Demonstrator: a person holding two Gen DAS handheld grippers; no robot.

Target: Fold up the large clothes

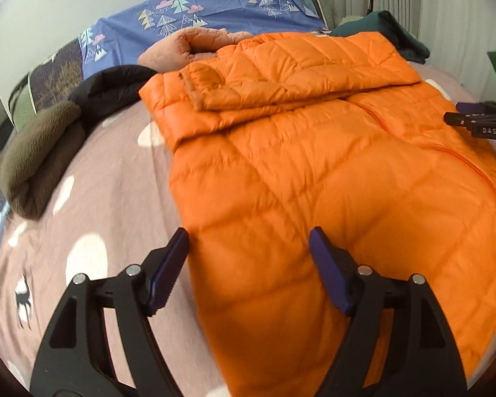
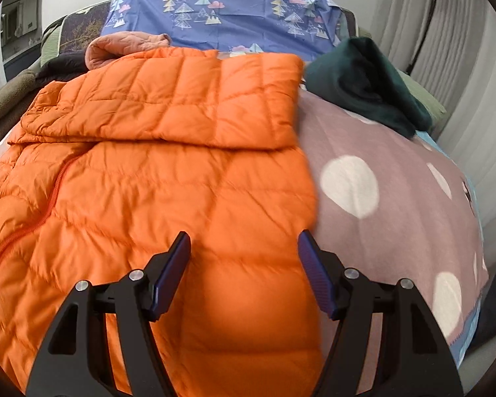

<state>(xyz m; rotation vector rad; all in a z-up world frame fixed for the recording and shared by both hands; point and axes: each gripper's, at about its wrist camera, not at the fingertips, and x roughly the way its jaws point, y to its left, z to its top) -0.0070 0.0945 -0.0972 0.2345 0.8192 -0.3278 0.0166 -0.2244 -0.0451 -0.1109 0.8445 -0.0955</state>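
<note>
Spreading both pairs of fingers wide, we grasp nothing: the left gripper [image 1: 248,258] hovers released over the near left edge of the puffy orange quilted down jacket [image 1: 314,172], and the right gripper [image 2: 244,261] hangs released over its near right edge. We judge they sit at the two hem corners so the lower half can be lifted evenly. The jacket lies flat on the mauve bed sheet with white dots [image 2: 396,205], sleeves already laid across the chest. Other garments are heaped along the far edge, near the blue tree-print pillow [image 2: 234,10].
</note>
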